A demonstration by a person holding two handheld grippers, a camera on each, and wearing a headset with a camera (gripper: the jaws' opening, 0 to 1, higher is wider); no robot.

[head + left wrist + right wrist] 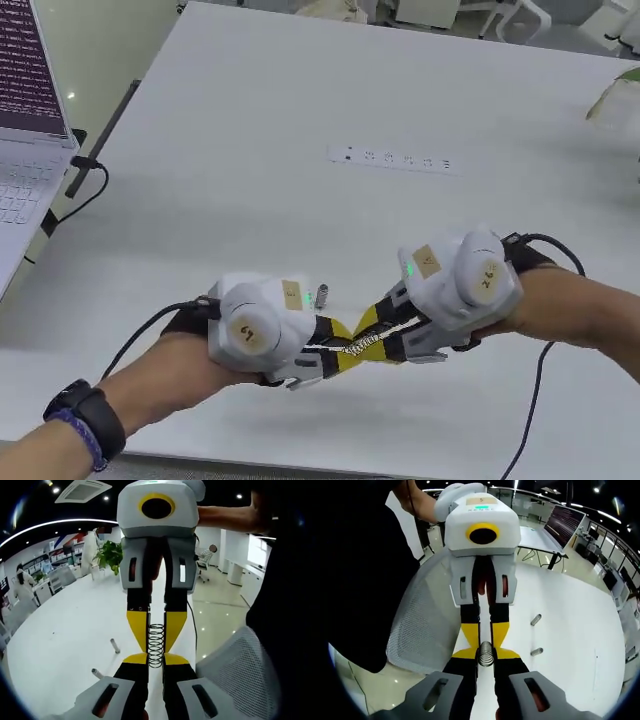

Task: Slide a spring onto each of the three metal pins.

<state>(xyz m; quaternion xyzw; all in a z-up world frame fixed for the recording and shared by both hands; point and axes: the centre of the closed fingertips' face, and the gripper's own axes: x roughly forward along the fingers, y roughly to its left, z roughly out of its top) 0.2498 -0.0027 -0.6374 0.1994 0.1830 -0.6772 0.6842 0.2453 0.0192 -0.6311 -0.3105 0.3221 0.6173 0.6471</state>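
Note:
A small coil spring (362, 347) hangs just above the white table (300, 150), stretched between two grippers that meet tip to tip. My right gripper (486, 655) is shut on one end of the spring (486, 653), which I see end-on there. My left gripper (156, 662) is shut on the other end of the spring (156, 645). I cannot tell whether a pin runs inside the coil. Two short metal pins (115, 645) (96, 673) lie on the table beside the grippers, also seen as pins (535, 619) (537, 651). One pin (321, 295) shows behind the left gripper (338, 350).
An open laptop (25, 120) stands on a side desk at the left, with a cable (85, 200) trailing off it. A flush socket strip (390, 159) sits mid-table. A mesh chair (425, 625) is below the table's near edge. A plant leaf (615, 95) shows far right.

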